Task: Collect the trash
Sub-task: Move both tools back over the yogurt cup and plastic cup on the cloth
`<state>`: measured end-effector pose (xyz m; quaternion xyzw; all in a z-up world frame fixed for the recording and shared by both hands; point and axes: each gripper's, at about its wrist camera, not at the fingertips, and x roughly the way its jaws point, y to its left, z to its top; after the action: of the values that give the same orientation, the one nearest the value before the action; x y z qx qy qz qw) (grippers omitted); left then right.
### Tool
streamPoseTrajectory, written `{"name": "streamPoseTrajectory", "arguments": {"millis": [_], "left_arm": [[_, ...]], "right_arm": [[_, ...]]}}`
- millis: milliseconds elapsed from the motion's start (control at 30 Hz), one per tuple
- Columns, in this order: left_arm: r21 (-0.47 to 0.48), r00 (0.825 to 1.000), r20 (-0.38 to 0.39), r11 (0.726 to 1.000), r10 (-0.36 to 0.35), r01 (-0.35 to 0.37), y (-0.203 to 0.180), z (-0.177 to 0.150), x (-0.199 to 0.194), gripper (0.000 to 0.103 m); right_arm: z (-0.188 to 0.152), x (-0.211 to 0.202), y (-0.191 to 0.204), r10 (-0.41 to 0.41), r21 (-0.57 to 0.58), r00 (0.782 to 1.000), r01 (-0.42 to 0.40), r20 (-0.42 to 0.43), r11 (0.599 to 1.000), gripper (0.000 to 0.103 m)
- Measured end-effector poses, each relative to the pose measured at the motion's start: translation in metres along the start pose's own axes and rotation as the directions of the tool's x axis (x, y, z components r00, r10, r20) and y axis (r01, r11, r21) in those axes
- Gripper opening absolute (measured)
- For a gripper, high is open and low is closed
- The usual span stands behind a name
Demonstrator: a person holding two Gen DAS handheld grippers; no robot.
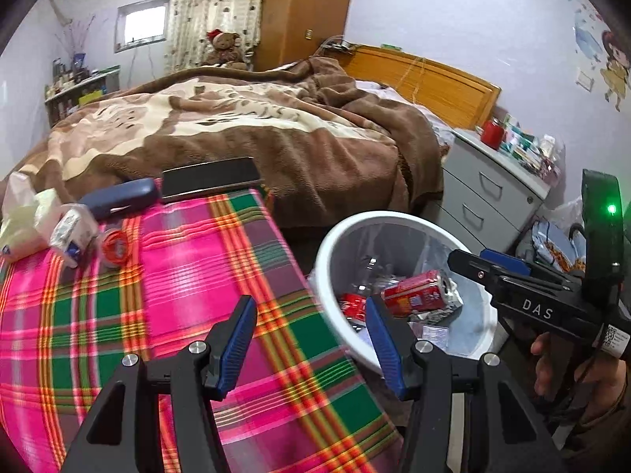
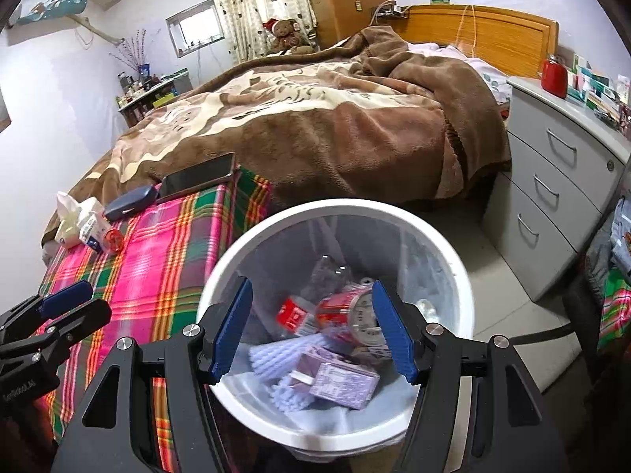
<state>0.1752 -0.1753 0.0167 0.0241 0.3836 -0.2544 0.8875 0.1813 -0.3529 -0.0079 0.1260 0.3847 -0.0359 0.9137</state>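
Right gripper (image 2: 311,327) low centre, fingers spread empty over white round plastic bin (image 2: 461,276), seemingly post-drop; left gripper (image 1: 311,339) likewise spread.

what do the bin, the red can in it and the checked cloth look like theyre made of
Bin: smooth white plastic by its even glossy rim, lined with a thin clear bag.
Red can: likely thin aluminium, silvery metal end and dented body.
Checked cloth: woven fabric, matte, with plaid stripes and soft wrinkles.
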Motion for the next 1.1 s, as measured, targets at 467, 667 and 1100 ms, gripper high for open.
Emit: {"name": "streamPoseTrajectory", "arguments": {"millis": [467, 667, 1100], "left_arm": [[-0.114, 0.989, 0.039, 0.984, 0.139, -0.134, 0.103, -0.002, -0.033, 0.057], [-0.179, 0.978, 0.045, 0.965, 0.202, -0.191, 0.157, 0.000, -0.040, 0.057], [-0.215, 0.978, 0.016, 0.956, 0.209, -0.201, 0.245, 0.022, -0.014, 0.057]], "right_arm": [[0.000, 0.026, 0.068, 0.083, -0.077, 0.996, -0.085, -0.024, 0.993, 0.065], [0.002, 0.041, 0.100, 0.115, -0.110, 0.992, -0.120, -0.050, 0.987, 0.065], [0.021, 0.092, 0.180, 0.203, -0.233, 0.973, -0.223, -0.107, 0.947, 0.064]]}}
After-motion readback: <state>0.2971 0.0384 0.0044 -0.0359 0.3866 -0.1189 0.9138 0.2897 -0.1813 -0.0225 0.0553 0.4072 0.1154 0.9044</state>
